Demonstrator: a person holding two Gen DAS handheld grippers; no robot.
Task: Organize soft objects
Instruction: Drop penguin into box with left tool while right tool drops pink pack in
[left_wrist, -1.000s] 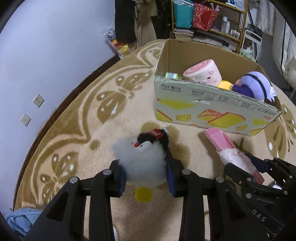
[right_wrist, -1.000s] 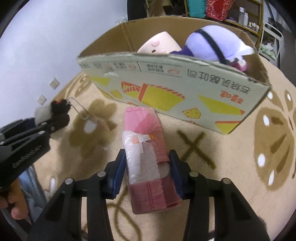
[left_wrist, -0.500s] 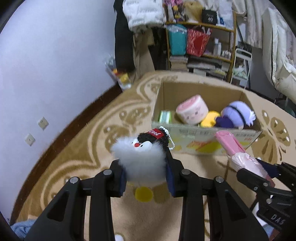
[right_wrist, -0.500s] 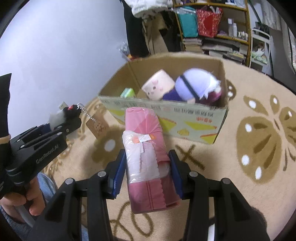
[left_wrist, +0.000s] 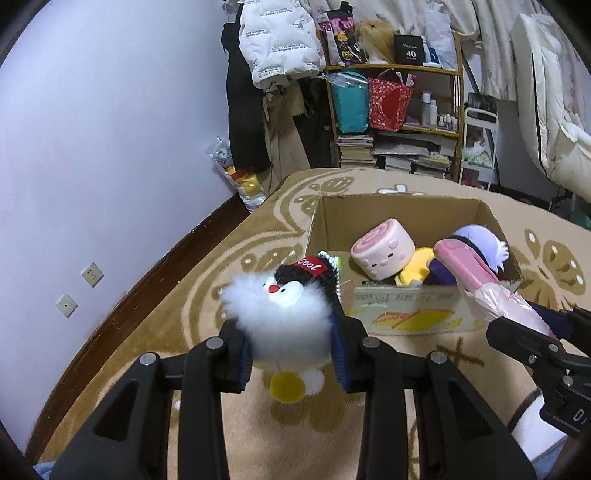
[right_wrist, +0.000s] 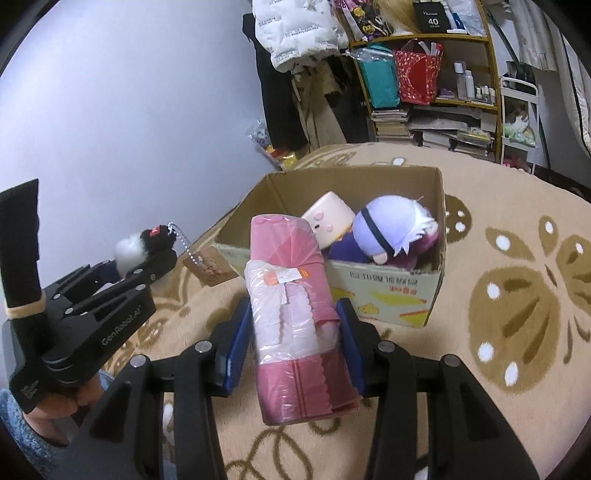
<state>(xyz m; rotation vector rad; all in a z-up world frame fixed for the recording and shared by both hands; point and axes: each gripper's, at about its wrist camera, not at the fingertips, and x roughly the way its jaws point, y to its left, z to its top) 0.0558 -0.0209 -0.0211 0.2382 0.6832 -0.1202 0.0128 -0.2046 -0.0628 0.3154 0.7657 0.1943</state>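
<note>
My left gripper (left_wrist: 291, 354) is shut on a fluffy white penguin toy (left_wrist: 280, 317) with a black head and a red "Cool" band, held above the rug. Squeezed in my right gripper (right_wrist: 291, 332) is a pink plastic-wrapped soft roll (right_wrist: 291, 306), also off the floor. Ahead stands an open cardboard box (left_wrist: 406, 310) (right_wrist: 388, 291) holding a pink cake-roll plush (left_wrist: 384, 253), a purple-haired doll (right_wrist: 391, 229) and a yellow toy (left_wrist: 413, 271). In the left wrist view the roll (left_wrist: 476, 284) and right gripper show at the right; the penguin (right_wrist: 142, 245) shows at the left in the right wrist view.
A tan patterned rug (right_wrist: 517, 295) covers the floor. A lilac wall (left_wrist: 110, 147) with sockets runs along the left. Behind the box a shelf (left_wrist: 399, 110) holds bags, books and bottles, with hanging coats (left_wrist: 258, 92) beside it. White bedding (left_wrist: 546, 110) is at the right.
Both grippers have risen with their toys and tilted up, so the box now sits lower in view and its inside, the shelf and the coats show. Both grips are unchanged.
</note>
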